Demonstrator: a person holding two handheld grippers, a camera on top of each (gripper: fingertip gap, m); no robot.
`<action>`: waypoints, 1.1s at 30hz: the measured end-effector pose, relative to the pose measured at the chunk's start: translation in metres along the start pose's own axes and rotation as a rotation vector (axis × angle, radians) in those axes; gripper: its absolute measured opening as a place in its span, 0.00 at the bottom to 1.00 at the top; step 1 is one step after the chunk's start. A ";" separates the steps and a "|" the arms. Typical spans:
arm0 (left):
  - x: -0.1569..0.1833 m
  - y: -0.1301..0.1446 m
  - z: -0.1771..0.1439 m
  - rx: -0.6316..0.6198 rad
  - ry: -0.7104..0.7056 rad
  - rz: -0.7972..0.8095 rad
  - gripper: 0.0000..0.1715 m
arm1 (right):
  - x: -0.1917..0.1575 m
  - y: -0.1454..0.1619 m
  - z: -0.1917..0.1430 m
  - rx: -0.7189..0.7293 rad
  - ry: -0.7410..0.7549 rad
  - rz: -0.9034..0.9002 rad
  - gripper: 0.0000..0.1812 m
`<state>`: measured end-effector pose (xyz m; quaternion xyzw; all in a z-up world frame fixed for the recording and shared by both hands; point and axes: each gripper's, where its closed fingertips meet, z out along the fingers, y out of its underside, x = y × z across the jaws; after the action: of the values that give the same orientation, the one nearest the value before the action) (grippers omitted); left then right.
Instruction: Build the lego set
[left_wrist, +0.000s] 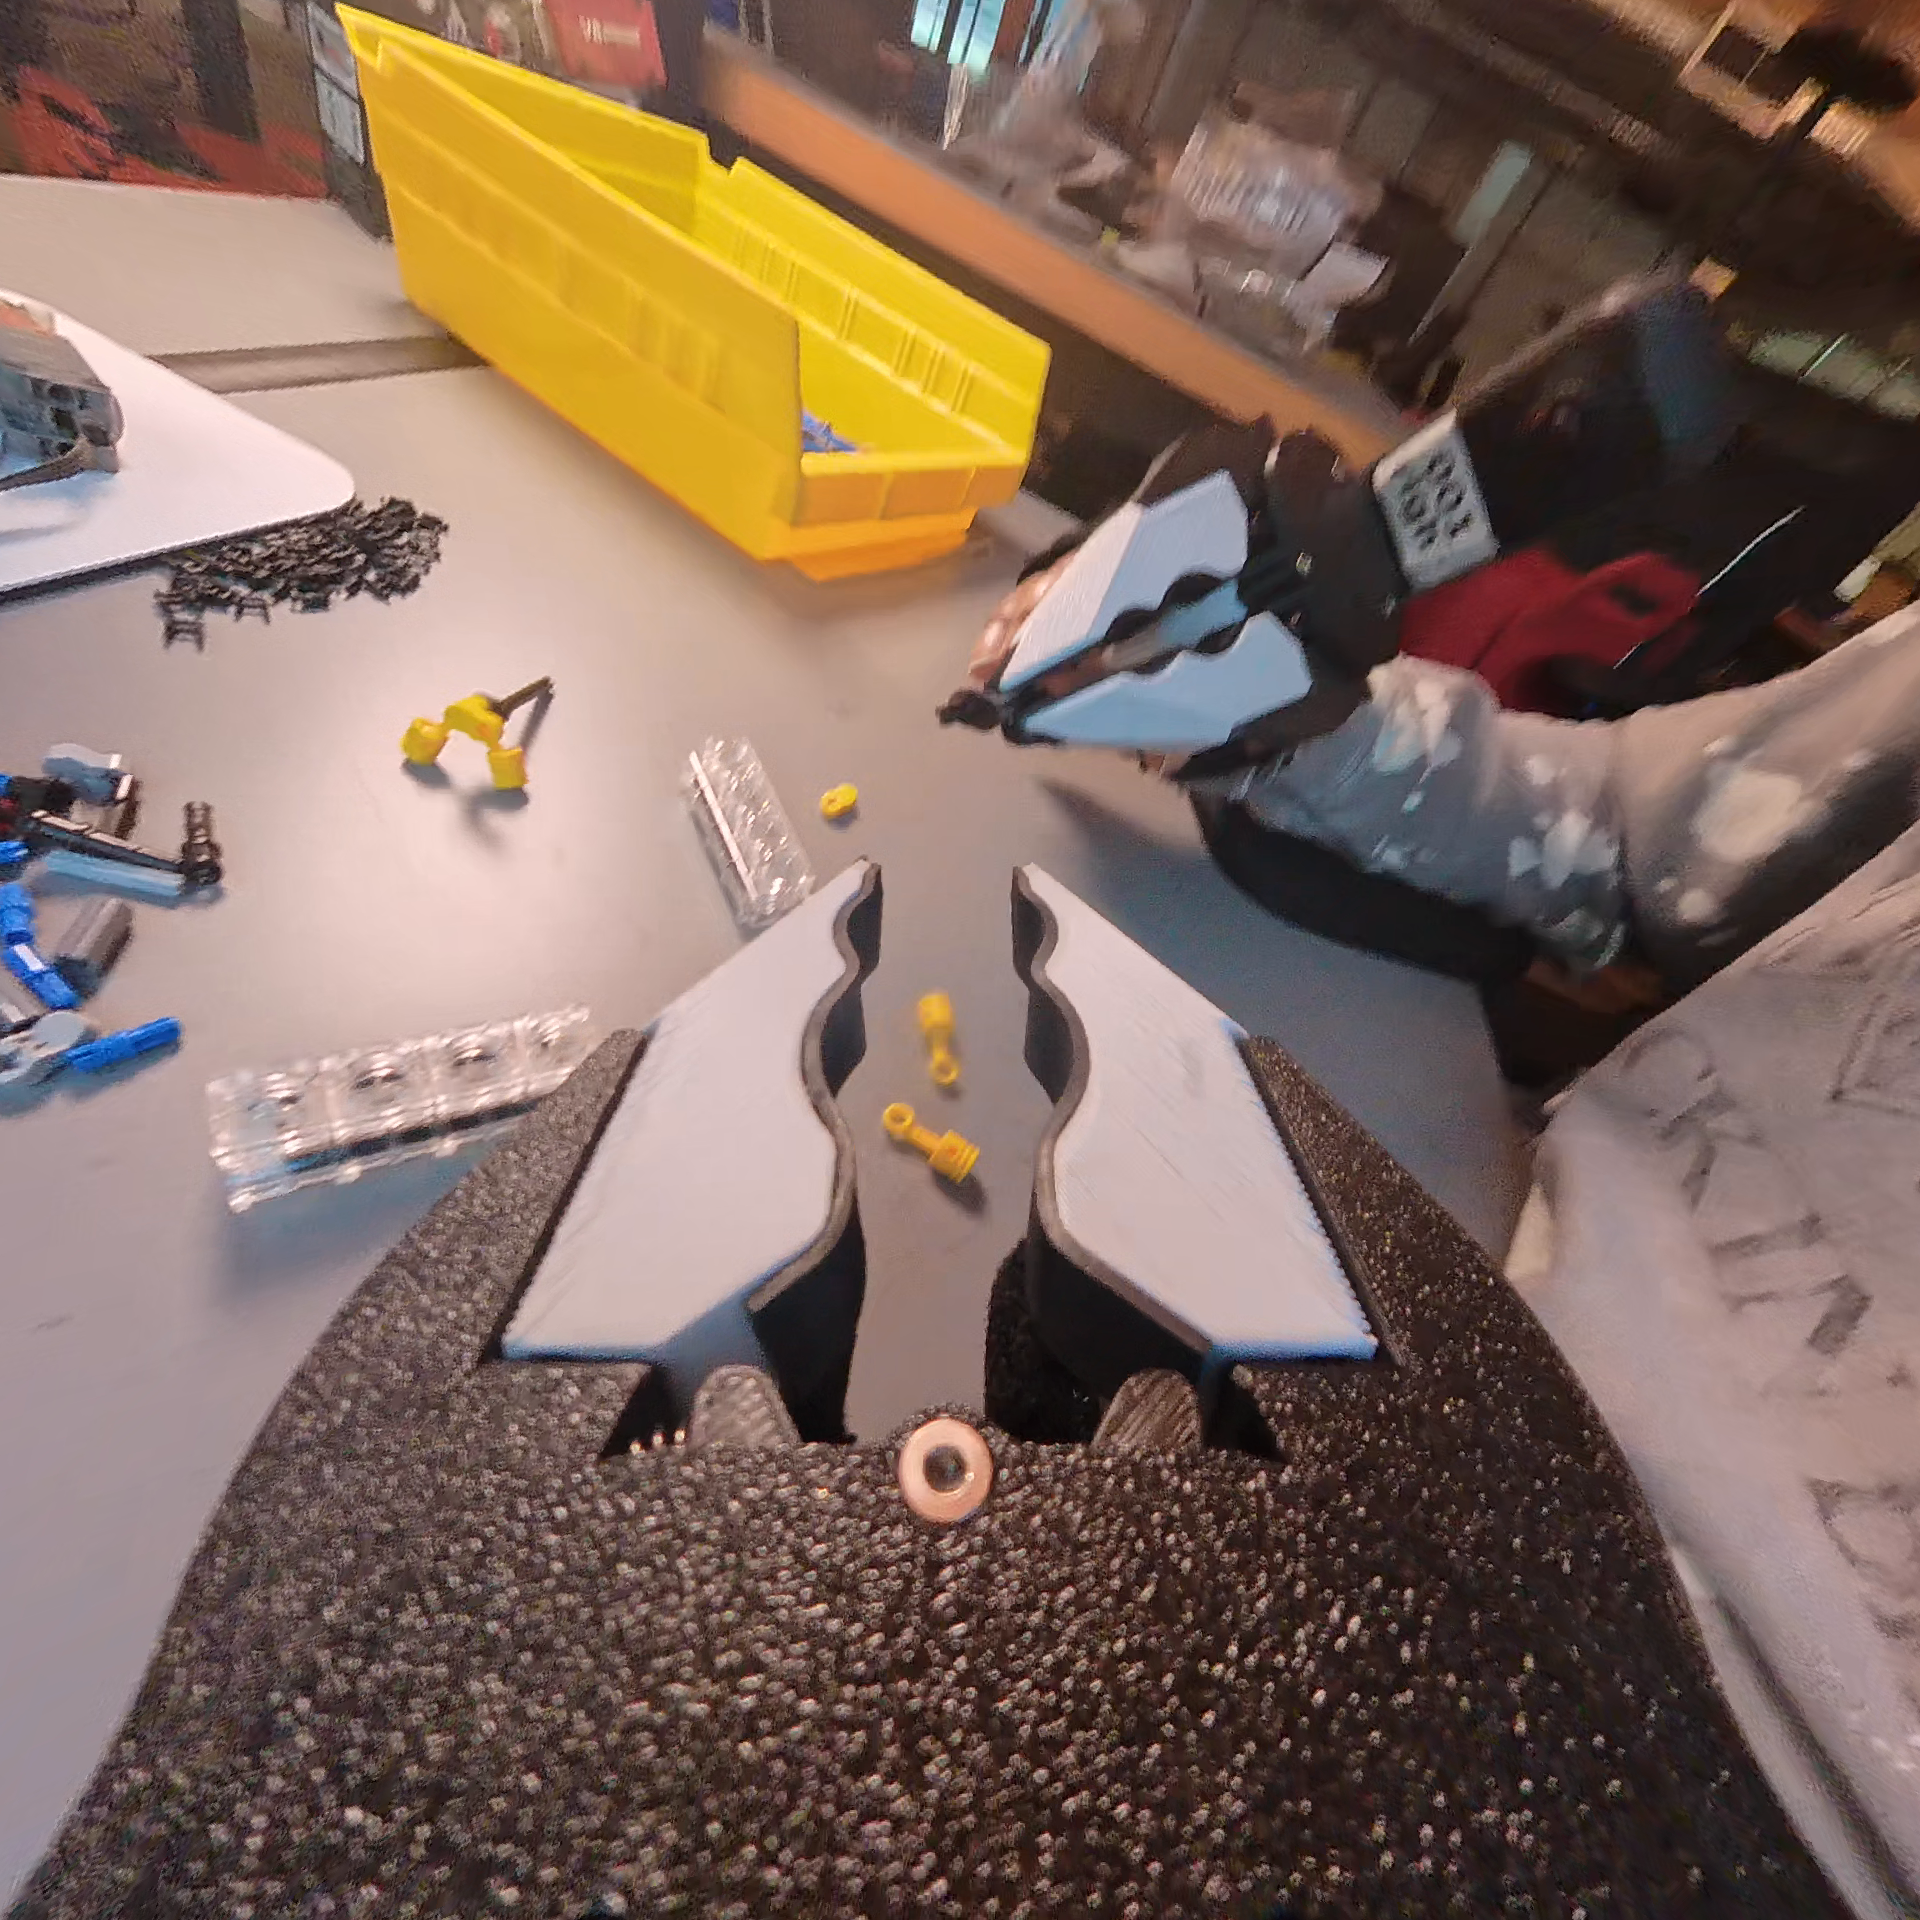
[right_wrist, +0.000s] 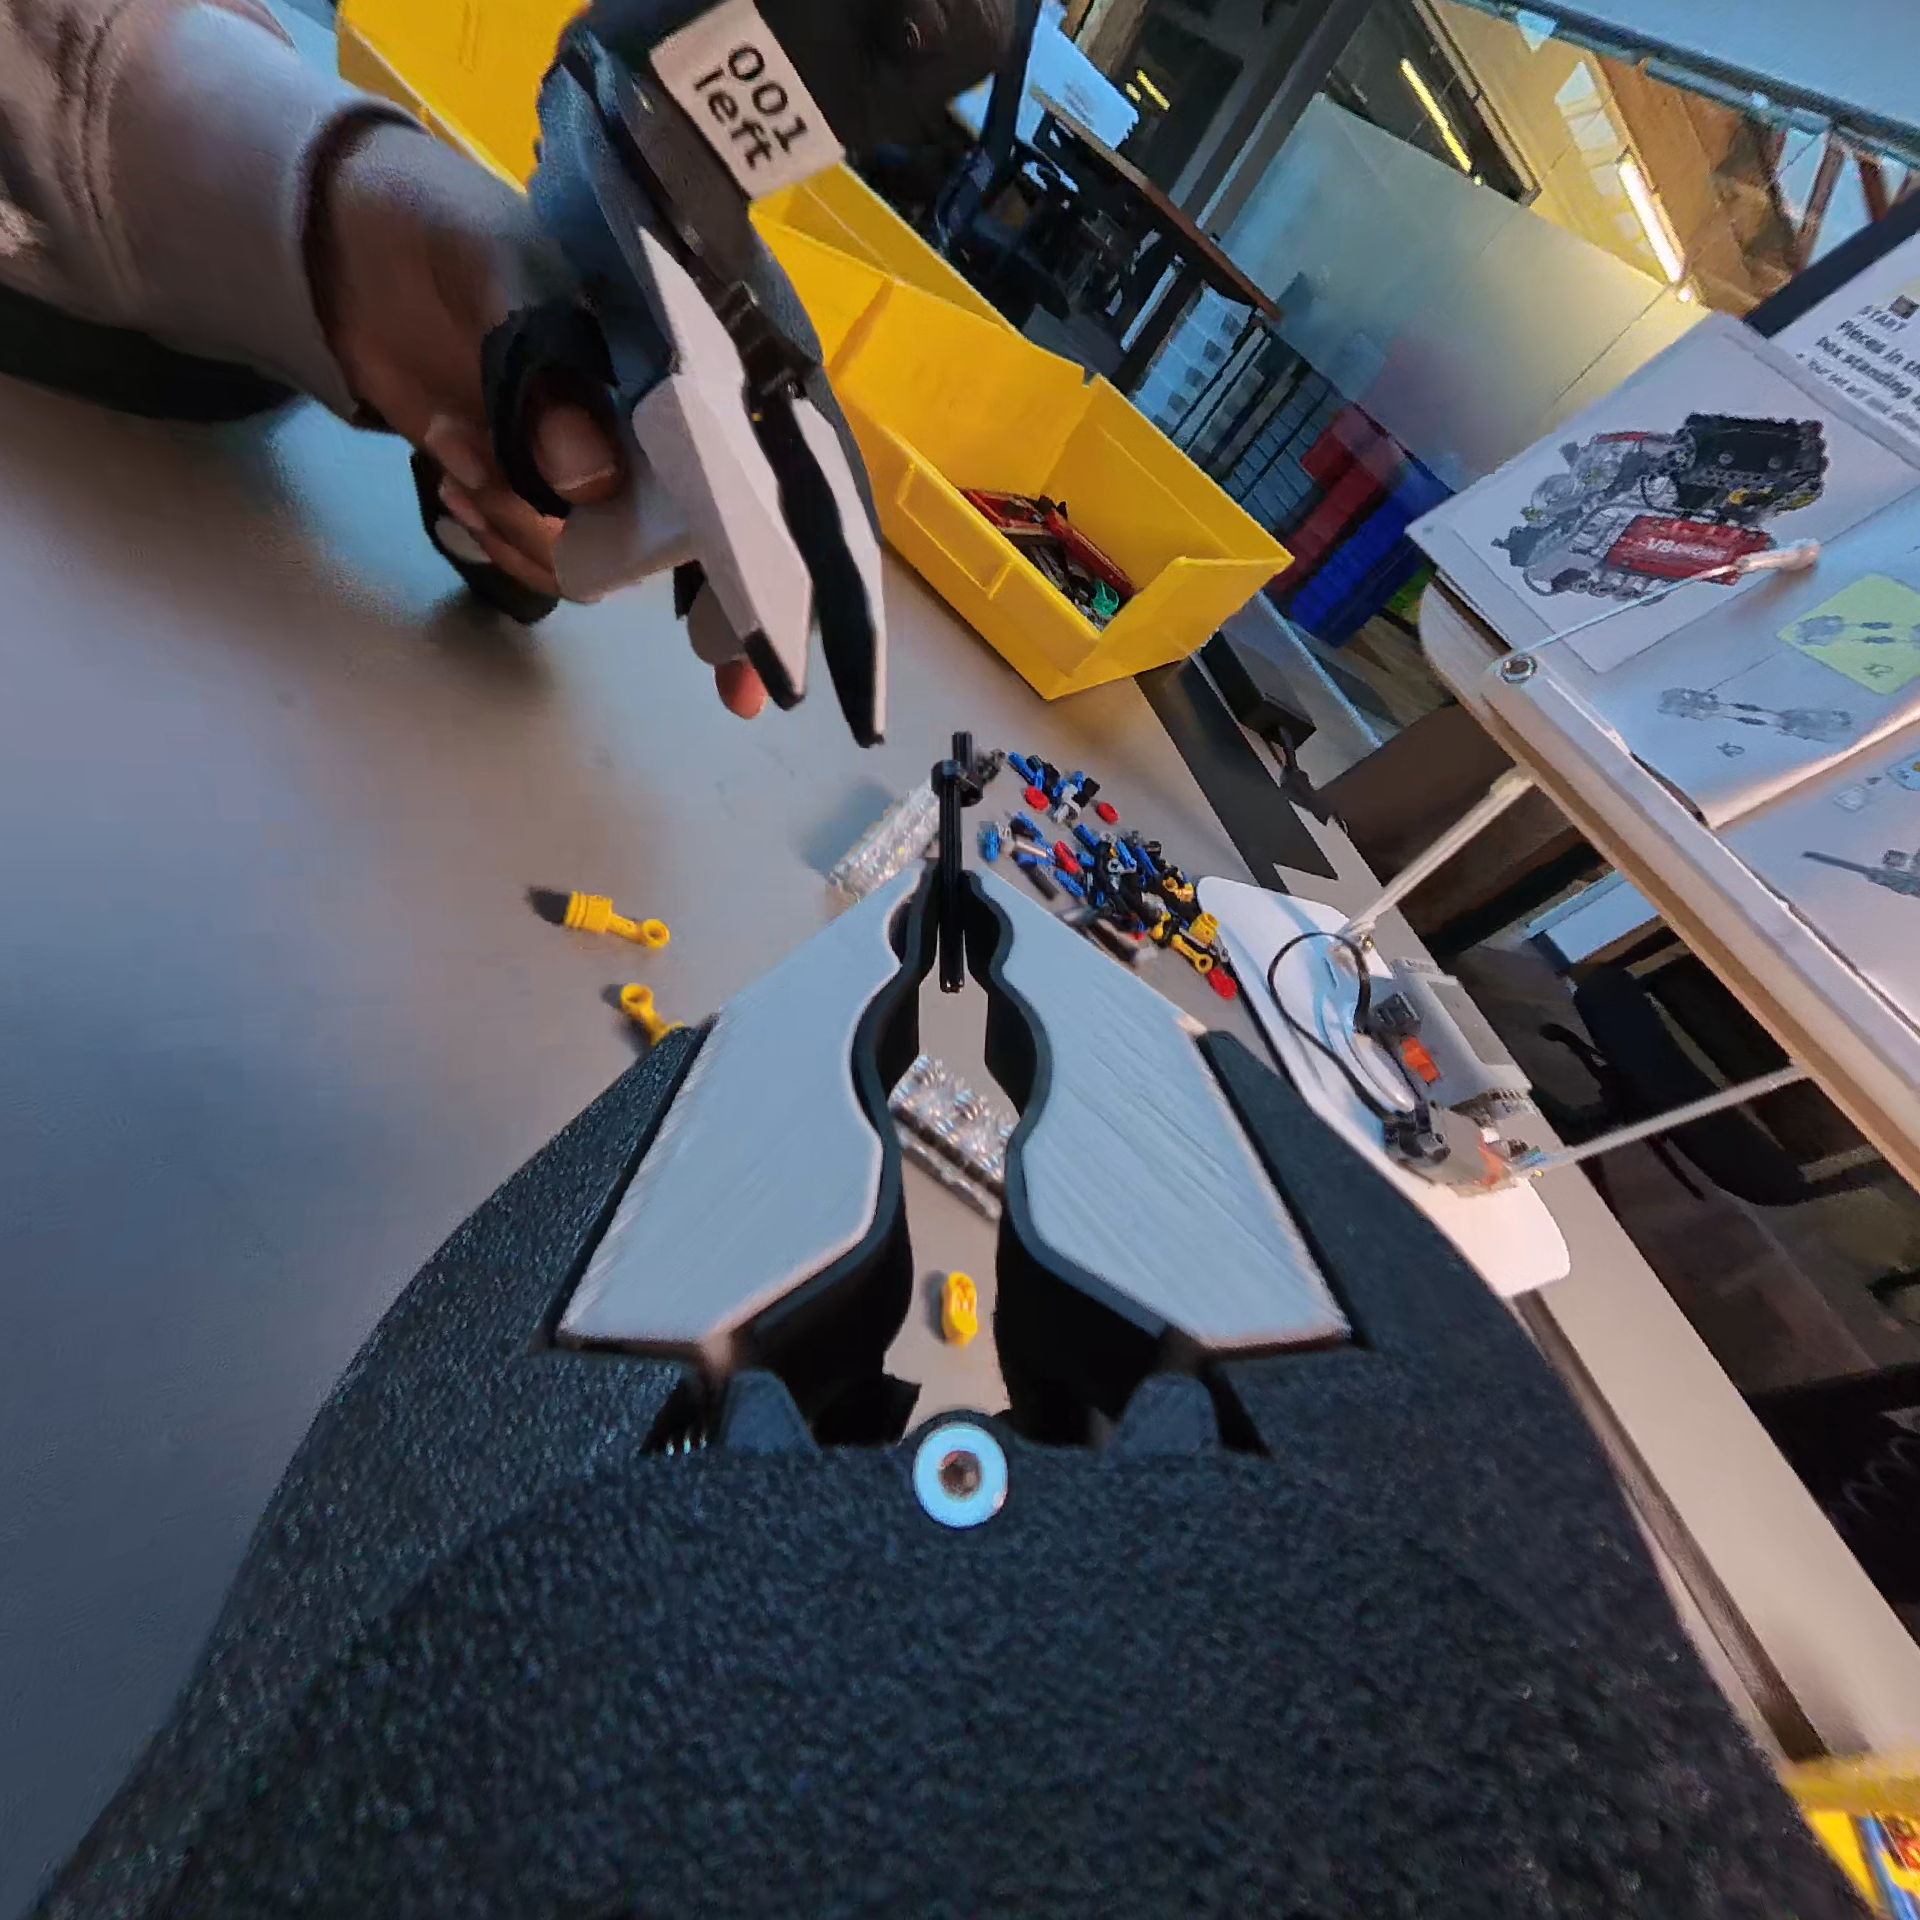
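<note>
My left gripper (left_wrist: 948, 885) is open and empty, held low over a grey table (left_wrist: 582, 644). Two small yellow piston pieces (left_wrist: 938, 1023) (left_wrist: 930, 1140) lie on the table between its fingers. My right gripper (right_wrist: 951, 881) is shut on a thin black axle (right_wrist: 951, 883) that stands upright out of its tips. In the left wrist view the right gripper (left_wrist: 997, 709) hovers to the right above the table, with the black axle (left_wrist: 966, 713) at its tip. In the right wrist view the left gripper (right_wrist: 831, 707) hangs just beyond the axle, and the pistons (right_wrist: 613, 920) lie left.
A yellow bin (left_wrist: 675, 312) with loose parts stands at the back. Clear bricks (left_wrist: 743, 831) (left_wrist: 395, 1091), a yellow crank assembly (left_wrist: 473, 732), a pile of black parts (left_wrist: 312, 556) and blue and grey parts (left_wrist: 73, 914) lie left. A white plate (right_wrist: 1507, 1247) with a grey box and a stand of instruction sheets (right_wrist: 1714, 520) are right. Tip to tip, the grippers are about 6 centimeters apart.
</note>
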<state>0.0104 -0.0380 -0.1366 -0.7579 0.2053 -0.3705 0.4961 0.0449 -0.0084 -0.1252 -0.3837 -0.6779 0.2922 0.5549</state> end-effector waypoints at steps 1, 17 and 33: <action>-0.004 0.008 0.000 -0.055 -0.027 0.038 0.15 | 0.004 0.007 -0.004 -0.027 -0.003 -0.004 0.02; -0.006 0.085 0.010 -0.522 -0.144 0.343 0.10 | 0.013 0.060 -0.024 -0.207 -0.050 0.020 0.02; -0.024 0.079 0.010 -0.520 -0.184 0.395 0.11 | -0.001 0.047 -0.015 -0.160 -0.093 0.024 0.02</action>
<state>0.0075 -0.0490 -0.2189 -0.8349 0.3902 -0.1326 0.3648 0.0685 0.0156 -0.1618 -0.4211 -0.7194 0.2613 0.4866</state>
